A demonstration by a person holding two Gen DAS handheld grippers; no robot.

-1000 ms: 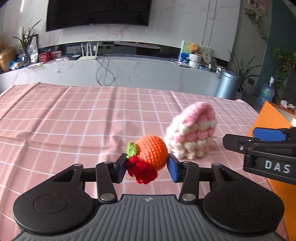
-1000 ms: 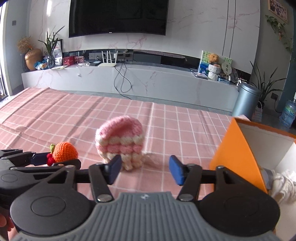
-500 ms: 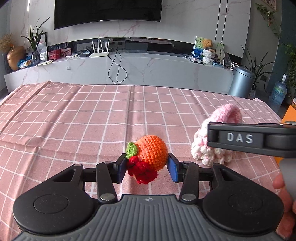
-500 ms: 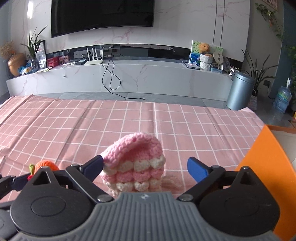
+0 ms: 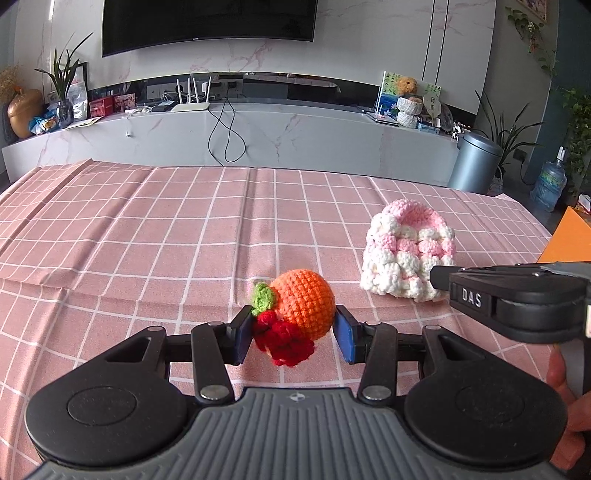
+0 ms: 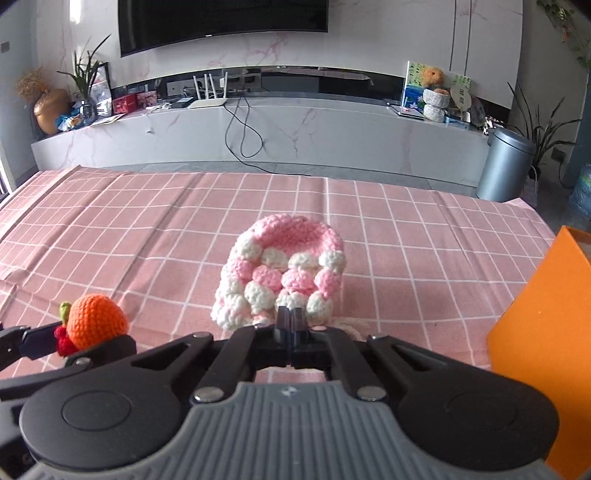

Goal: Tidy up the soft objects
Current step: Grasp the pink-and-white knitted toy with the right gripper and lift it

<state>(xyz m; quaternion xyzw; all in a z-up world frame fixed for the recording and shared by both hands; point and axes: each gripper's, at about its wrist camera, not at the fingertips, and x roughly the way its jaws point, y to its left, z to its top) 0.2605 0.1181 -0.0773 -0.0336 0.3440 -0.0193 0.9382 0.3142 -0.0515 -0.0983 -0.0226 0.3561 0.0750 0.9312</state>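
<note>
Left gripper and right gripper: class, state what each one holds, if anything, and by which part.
The left gripper clamps the crocheted orange by its sides. The right gripper is shut at the pink-and-white crocheted piece's lower edge; whether yarn is pinched cannot be told.

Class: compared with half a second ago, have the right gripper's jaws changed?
Yes. The right gripper has just closed; its jaws now meet at the pink crochet piece's near edge instead of straddling it.

Pink checked tablecloth (image 5: 147, 229) covers table. Behind it: long marble console (image 5: 258, 136), black TV (image 5: 207, 22) on wall above, white router (image 5: 190, 107) with dangling cable (image 5: 225, 136). Grey bin (image 5: 474, 162), water jug (image 5: 548, 182), potted plant (image 6: 543, 129) at right.
</note>
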